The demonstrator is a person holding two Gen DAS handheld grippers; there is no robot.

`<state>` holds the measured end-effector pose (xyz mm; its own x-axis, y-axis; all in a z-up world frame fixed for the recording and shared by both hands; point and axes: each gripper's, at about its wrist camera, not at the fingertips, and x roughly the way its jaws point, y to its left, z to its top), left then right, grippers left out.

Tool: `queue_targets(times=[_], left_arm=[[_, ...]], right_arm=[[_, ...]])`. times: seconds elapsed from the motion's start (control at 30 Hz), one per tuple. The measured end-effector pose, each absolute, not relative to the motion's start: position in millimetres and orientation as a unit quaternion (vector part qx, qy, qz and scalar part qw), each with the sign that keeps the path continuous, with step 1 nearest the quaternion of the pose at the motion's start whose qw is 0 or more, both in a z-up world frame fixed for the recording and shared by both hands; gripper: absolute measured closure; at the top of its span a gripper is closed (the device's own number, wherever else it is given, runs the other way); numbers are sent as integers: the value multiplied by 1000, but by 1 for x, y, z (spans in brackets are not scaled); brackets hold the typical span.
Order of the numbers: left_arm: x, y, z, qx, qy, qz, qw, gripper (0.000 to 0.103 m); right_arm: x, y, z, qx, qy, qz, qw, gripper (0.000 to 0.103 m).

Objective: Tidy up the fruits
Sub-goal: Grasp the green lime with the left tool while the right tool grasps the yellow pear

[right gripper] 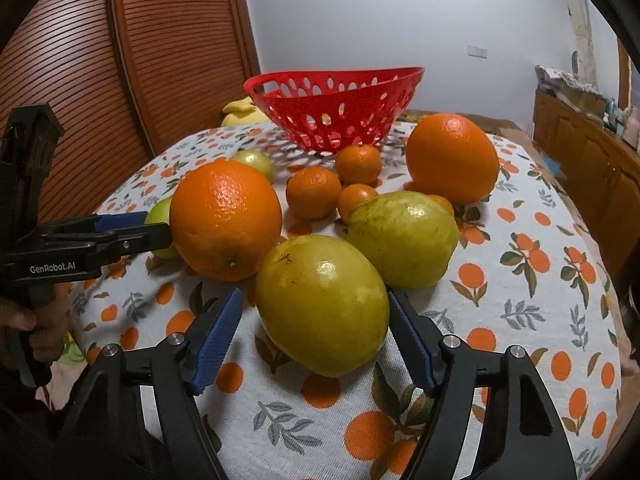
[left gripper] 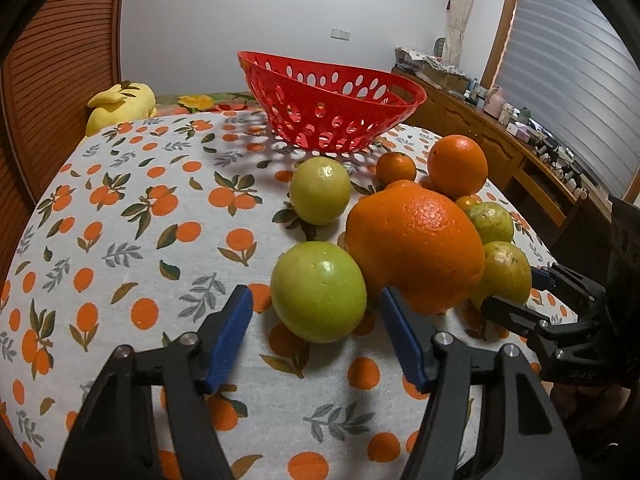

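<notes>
So far nothing is sorted: the red perforated basket [left gripper: 332,92] looks empty at the back of the orange-print tablecloth [left gripper: 132,216], with every fruit loose before it. Spread around a green guava [left gripper: 319,291], the left gripper [left gripper: 316,344] has no grip yet. Likewise the right gripper [right gripper: 314,344] brackets a yellow-green guava [right gripper: 322,304], one pad touching. Writing on the left gripper reads "GenRobot.AI".

oranges [right gripper: 226,220] | green fruits [right gripper: 322,306] | loose beside empty red basket [right gripper: 332,120]
</notes>
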<state>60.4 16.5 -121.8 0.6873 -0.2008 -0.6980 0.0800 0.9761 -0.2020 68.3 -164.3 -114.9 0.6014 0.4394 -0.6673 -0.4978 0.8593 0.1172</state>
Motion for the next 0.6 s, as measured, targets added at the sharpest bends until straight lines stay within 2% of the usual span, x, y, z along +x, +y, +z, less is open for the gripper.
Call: queue_targets(times=[0.03, 0.07, 0.5, 0.57, 0.6], left_arm=[[61, 17, -122, -78, 388, -77, 915, 37], [62, 17, -122, -78, 389, -76, 915, 37], [72, 23, -126, -80, 396, -83, 911, 36], [73, 25, -127, -83, 396, -92, 910, 39], [73, 26, -128, -89, 396, -100, 908, 44]], right_arm=[[68, -164, -115, -44, 361, 260, 895, 34], [69, -164, -116, -47, 359, 258, 895, 35], [65, -175, -112, -24, 360, 282, 889, 36], [65, -176, -111, -23, 358, 282, 890, 36], [65, -177, -111, -23, 357, 283, 890, 36]])
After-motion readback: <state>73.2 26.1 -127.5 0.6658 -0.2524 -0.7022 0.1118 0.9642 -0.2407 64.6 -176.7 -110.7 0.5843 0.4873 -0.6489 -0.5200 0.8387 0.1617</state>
